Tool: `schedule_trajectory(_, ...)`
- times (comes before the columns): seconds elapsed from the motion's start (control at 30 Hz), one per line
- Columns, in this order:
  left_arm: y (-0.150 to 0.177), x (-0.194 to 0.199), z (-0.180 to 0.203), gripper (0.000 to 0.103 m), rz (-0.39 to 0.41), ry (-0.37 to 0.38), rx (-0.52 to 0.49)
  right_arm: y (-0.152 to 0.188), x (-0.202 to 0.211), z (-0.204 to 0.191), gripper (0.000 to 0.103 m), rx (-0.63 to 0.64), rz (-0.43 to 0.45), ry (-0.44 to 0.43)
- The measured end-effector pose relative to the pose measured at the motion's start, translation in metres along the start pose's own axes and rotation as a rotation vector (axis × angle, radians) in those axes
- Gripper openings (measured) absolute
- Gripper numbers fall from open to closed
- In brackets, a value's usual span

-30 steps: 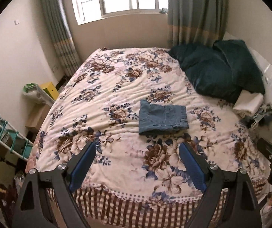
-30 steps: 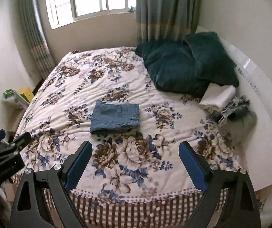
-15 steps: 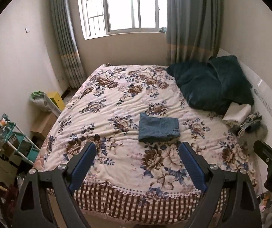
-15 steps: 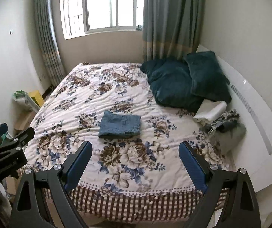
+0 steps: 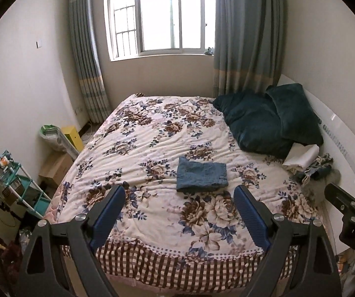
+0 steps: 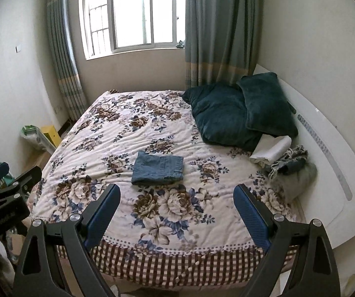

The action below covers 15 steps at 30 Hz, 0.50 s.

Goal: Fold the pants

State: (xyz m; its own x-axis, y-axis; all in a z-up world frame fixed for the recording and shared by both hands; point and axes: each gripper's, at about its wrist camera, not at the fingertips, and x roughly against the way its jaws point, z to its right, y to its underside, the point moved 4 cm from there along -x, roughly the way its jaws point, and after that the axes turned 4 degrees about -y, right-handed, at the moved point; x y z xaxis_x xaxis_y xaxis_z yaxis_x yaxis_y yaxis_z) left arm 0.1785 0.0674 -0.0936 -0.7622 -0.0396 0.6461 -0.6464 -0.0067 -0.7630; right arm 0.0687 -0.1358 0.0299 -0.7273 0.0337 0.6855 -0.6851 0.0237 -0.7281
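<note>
Left wrist view — folded jeans (image 5: 201, 177) on bedspread (image 5: 152, 133); left gripper (image 5: 178, 212) and right gripper (image 6: 176, 211) wide, empty

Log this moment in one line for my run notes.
pants: folded, on bed | left hand-held gripper: open, empty | right hand-held gripper: open, empty

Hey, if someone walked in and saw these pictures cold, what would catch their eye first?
Probably the folded denim pants, a neat blue rectangle lying alone in the middle of the floral bedspread. Next, the two dark teal pillows piled by the headboard on the right, under the bright window. Both hand-held grippers, left and right, hang open and empty above the bed's foot.
</note>
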Motion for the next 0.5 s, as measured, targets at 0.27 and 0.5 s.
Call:
schedule_trajectory(0.27,-0.008,-0.028,0.006,0.103,-0.002,-0.003,0.000,-0.011,-0.039,0.005,0.099,-0.020,-0.016,-0.005)
schedule_trajectory(0.5,-0.019,-0.070,0.009,0.103,-0.025,-0.042,-0.008,-0.029,-0.095,0.004,0.099,-0.021,-0.028,0.036)
